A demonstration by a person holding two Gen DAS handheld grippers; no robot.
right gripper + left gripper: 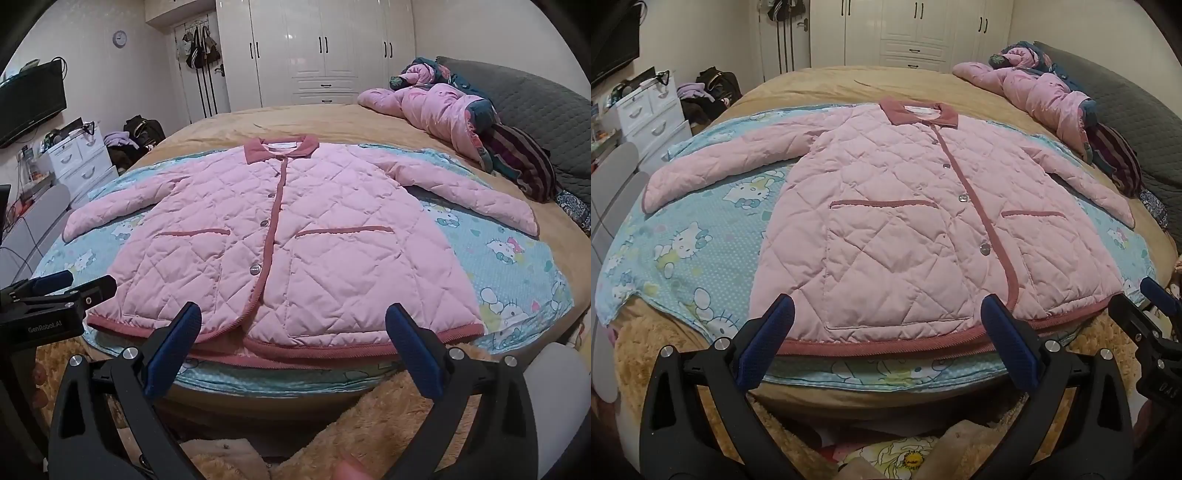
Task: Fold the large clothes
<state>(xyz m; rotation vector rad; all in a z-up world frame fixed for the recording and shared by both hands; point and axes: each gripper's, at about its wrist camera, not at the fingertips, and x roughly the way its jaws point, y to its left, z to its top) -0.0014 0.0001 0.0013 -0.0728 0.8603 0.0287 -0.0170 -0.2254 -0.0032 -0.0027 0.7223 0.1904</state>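
Note:
A pink quilted jacket (897, 221) (295, 236) with a dark pink collar, trim and two pockets lies flat and buttoned, front up, sleeves spread to both sides, on a light blue cartoon-cat sheet (687, 236) (517, 258). My left gripper (886, 321) hovers open just short of the jacket's hem, left of the button line. My right gripper (293, 325) is open too, in front of the hem's middle. Each gripper shows in the other's view: the right gripper (1145, 310) at the far right, the left gripper (74, 284) at the far left. Nothing is held.
The sheet lies on a tan bed cover (849, 85). A crumpled pink padded garment (1041, 92) (436, 107) and dark clothes (1112, 155) lie at the far right by a grey headboard (535, 110). White drawers (653, 118) stand left; wardrobes (325, 48) behind.

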